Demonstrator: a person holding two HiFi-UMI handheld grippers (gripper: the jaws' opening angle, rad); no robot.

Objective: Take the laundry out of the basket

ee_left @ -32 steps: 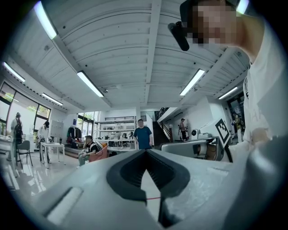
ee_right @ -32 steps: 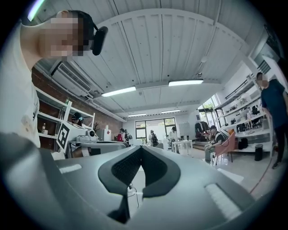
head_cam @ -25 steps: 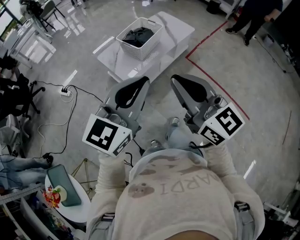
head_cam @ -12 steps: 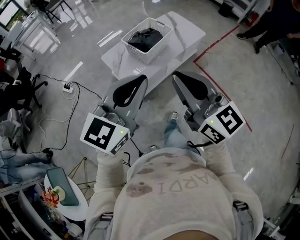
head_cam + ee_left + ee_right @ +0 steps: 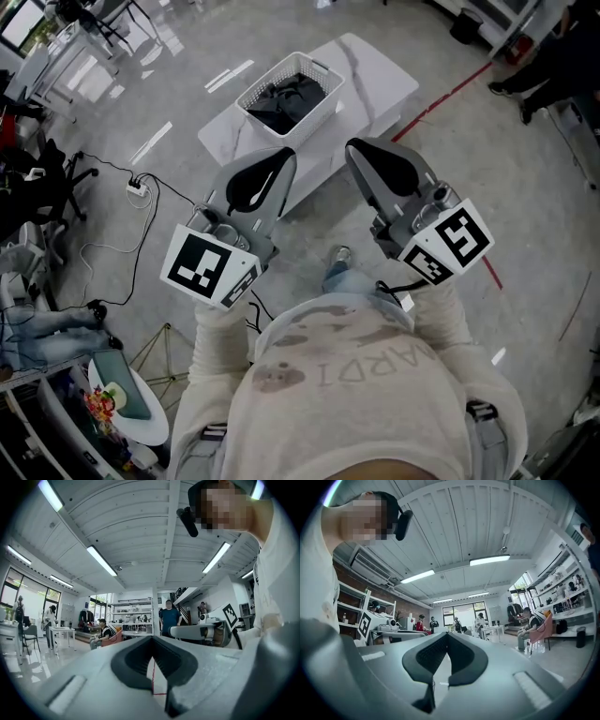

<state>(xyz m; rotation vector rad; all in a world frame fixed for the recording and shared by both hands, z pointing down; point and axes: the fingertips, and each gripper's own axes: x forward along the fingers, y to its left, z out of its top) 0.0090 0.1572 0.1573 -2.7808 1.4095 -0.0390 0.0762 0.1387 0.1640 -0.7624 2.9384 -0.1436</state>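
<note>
Cream printed sweatshirt [image 5: 349, 384] — long sleeves [image 5: 212, 349]

The basket [image 5: 307, 114] looks like white plastic, its walls a fine openwork lattice. The laundry [image 5: 286, 92] in it is dark, matt, crumpled cloth. The low table [image 5: 377, 73] under it is white and smooth with a slight sheen, and the grey floor [image 5: 525, 206] is polished enough to mirror the ceiling lights. The left gripper [image 5: 152, 638] and right gripper [image 5: 446, 636] have matt grey shells, probably plastic, with black ribbed pads [image 5: 429, 656]. The person's sweater [image 5: 356, 394] is soft cream cloth.
</note>
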